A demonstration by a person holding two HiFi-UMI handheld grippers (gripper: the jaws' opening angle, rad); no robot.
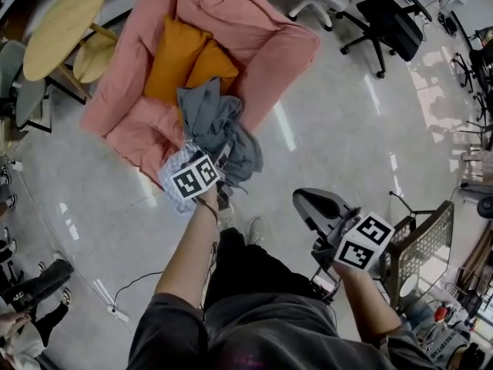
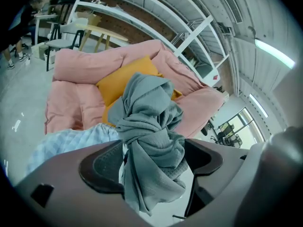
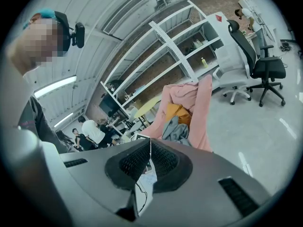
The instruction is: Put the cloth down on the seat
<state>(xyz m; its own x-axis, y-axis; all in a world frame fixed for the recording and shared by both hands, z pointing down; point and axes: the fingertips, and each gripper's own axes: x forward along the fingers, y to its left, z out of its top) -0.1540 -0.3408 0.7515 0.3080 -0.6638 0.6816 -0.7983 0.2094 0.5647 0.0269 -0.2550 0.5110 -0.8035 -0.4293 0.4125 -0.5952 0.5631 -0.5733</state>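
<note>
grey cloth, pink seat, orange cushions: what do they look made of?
Grey cloth: thin matte woven fabric, maybe cotton or linen; a fine weave shows, and it twists and drapes limply.
Pink seat: padded matte fabric cover, puffy and wrinkled; fibre unclear.
Orange cushions: smooth matte fabric, apparently over soft filling; rounded, slumped shapes.

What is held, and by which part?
Nothing gripped: the left gripper stands open around the grey cloth, at its hanging end; right gripper shut, empty.

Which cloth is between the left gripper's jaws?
The grey cloth, bunched between the left gripper's open jaws. The light blue checked cloth lies outside them, beside it.
</note>
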